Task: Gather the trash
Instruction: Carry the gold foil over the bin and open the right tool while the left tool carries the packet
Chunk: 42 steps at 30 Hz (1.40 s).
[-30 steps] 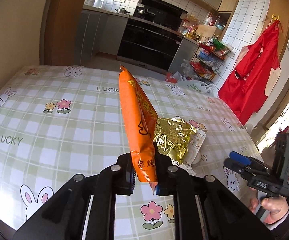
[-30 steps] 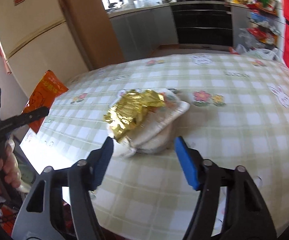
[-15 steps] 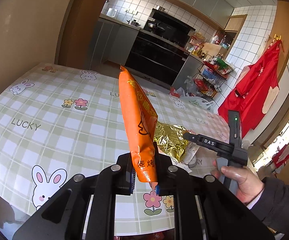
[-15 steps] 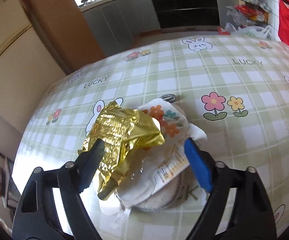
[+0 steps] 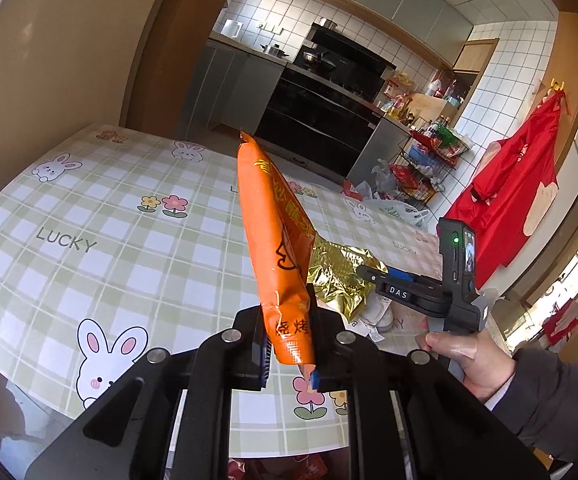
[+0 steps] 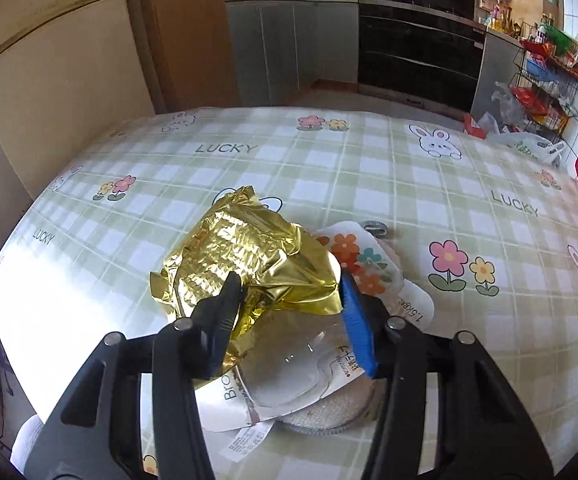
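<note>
My left gripper (image 5: pixel 289 354) is shut on an orange snack wrapper (image 5: pixel 275 248), which stands upright above the table's near edge. A crumpled gold foil wrapper (image 6: pixel 249 256) lies on a white plastic package (image 6: pixel 301 372) on the table; it also shows in the left wrist view (image 5: pixel 337 276). My right gripper (image 6: pixel 291 294) is open, its fingers on either side of the gold foil, the left finger (image 6: pixel 225 308) touching its crumpled edge. The right gripper shows in the left wrist view (image 5: pixel 373 272) over the foil.
The table (image 6: pixel 329 168) has a green checked cloth with rabbits and flowers. A round grey mat (image 6: pixel 329 412) lies under the white package. Beyond are kitchen cabinets and an oven (image 5: pixel 317 120), a wire rack (image 5: pixel 429 160), and red clothing (image 5: pixel 509 188).
My right gripper has moved forward over the table until its fingers straddle the gold foil. My left gripper has risen and drawn back toward the table edge with the orange wrapper.
</note>
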Tool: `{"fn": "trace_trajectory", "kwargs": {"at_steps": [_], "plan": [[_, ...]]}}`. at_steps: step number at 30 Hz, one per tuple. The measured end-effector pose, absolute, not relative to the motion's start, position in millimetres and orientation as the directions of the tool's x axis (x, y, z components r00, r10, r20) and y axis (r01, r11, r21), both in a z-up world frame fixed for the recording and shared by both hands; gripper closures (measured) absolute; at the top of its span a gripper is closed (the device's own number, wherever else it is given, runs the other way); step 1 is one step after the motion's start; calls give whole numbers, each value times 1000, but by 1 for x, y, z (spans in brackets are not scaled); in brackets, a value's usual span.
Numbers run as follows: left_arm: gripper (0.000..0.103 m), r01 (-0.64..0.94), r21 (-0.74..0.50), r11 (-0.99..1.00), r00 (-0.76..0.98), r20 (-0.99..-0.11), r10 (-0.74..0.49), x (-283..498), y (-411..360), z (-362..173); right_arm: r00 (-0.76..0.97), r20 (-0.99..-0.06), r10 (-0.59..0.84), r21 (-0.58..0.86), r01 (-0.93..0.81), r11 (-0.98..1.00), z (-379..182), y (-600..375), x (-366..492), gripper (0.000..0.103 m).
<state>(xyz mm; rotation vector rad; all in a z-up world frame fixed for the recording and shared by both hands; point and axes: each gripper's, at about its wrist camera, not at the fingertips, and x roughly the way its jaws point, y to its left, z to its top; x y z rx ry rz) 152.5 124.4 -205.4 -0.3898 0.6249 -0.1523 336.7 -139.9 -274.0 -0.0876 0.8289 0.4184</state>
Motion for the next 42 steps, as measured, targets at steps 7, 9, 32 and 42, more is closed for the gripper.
{"fn": "trace_trajectory", "kwargs": {"at_steps": [7,9,32,42], "plan": [[89,31,-397,918,805,-535,-258,149,121,-201,648,-658,383,131,-402,906,-243,-153,307,52],[89,37,-393,919,806,-532,-260,146,119,-197,668,-633,391,125,-409,904,-232,-157,297,52],[89,99,-372,923,842,-463,-277,85,101,-144,808,-438,393,60,-410,910,-137,-265,88,52],[89,129,-347,929,844,-453,-286,65,92,-134,777,-450,441,51,-471,881,-138,-257,49,52]]}}
